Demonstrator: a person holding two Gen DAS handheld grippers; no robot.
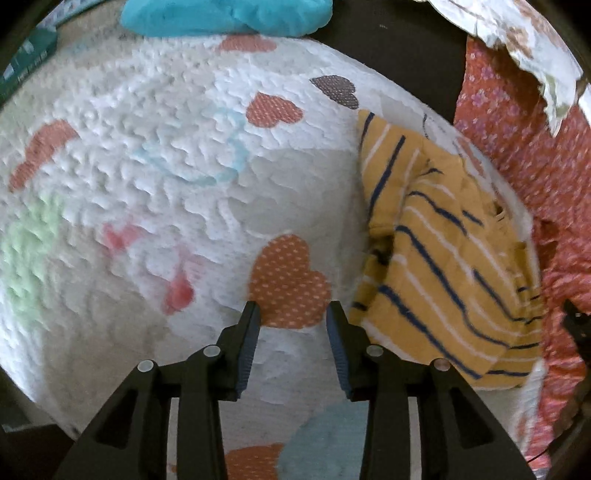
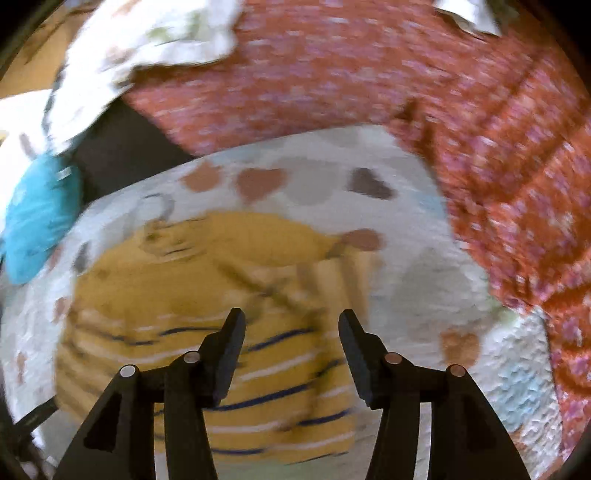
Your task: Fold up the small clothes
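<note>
A small yellow garment with navy and white stripes [image 1: 443, 254] lies partly folded on a white quilted mat with heart prints [image 1: 147, 147]. My left gripper [image 1: 293, 314] is open and empty above the mat, just left of the garment's lower edge. In the blurred right wrist view the same garment [image 2: 192, 295] lies on the mat [image 2: 424, 266], and my right gripper [image 2: 291, 321] is open and empty above its right part.
A teal cloth [image 1: 225, 16] lies at the mat's far edge, also seen in the right wrist view [image 2: 37, 218]. A red floral fabric [image 1: 535, 155] [image 2: 369, 74] borders the mat. A white printed cloth [image 1: 524, 40] [image 2: 155, 33] lies over it.
</note>
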